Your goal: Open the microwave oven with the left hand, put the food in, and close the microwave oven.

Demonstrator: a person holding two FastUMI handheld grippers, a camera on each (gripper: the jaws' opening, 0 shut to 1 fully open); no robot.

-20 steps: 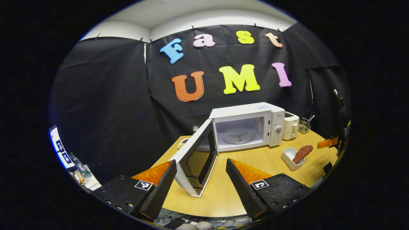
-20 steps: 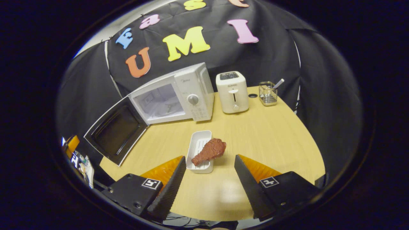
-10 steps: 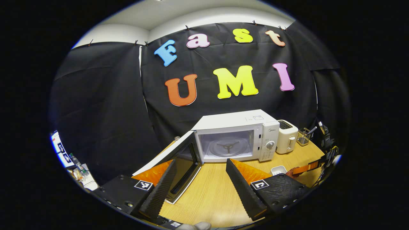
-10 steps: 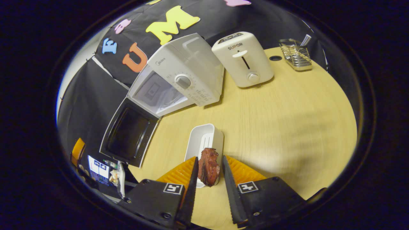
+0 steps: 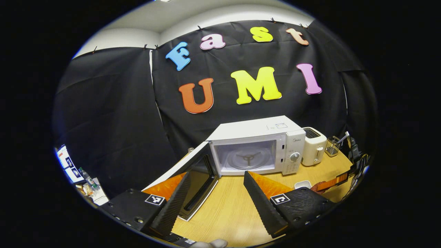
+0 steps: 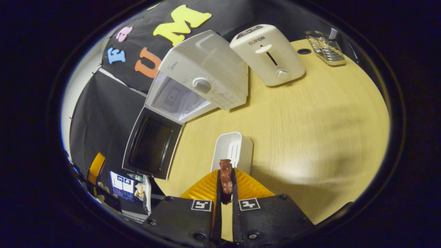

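Tongs (image 6: 225,184) now clamp tight on drumstick (image 6: 226,175) — previously looser.

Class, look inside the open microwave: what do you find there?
Inside the microwave sits a glass turntable on its spoked support, with no food on it. The door stands open. The cavity's left inner wall is hidden.
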